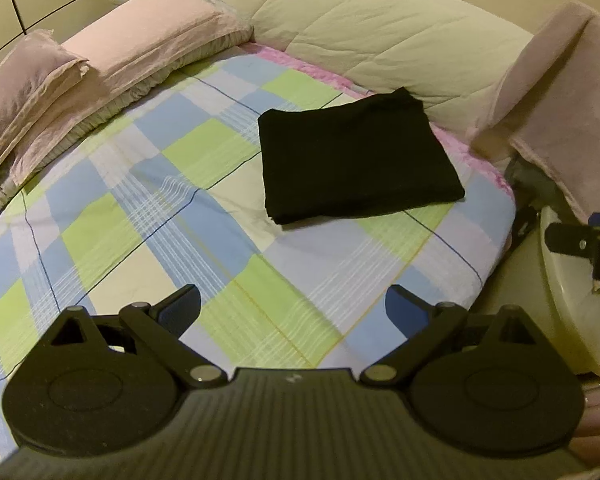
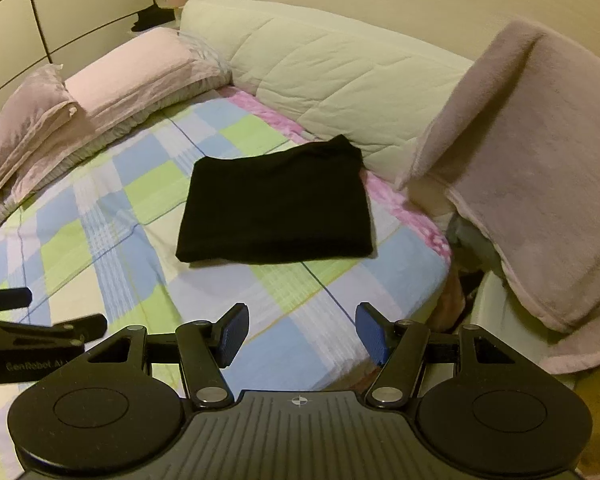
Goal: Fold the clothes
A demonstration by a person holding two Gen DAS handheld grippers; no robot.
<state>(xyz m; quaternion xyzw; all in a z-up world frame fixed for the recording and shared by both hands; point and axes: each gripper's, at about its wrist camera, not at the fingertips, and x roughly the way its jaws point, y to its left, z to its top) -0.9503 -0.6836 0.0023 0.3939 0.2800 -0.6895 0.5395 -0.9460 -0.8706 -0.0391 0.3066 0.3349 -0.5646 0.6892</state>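
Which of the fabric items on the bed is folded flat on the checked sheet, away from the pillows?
The black garment: a neat dark rectangle lying flat mid-sheet. The pink pillows sit stacked at the left edge, and the cream quilt is bunched along the wall.

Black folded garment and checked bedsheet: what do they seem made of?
Black folded garment: looks like soft matte knit, perhaps cotton; no sheen, limp rounded fold edges. Checked bedsheet: thin woven fabric, probably cotton; printed blue, green and white squares, fine creases.

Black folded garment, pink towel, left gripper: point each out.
black folded garment (image 2: 274, 204), right wrist view, middle of top layer
pink towel (image 2: 540, 184), right wrist view, draped front face
left gripper (image 1: 292, 312), left wrist view, midway between open fingertips
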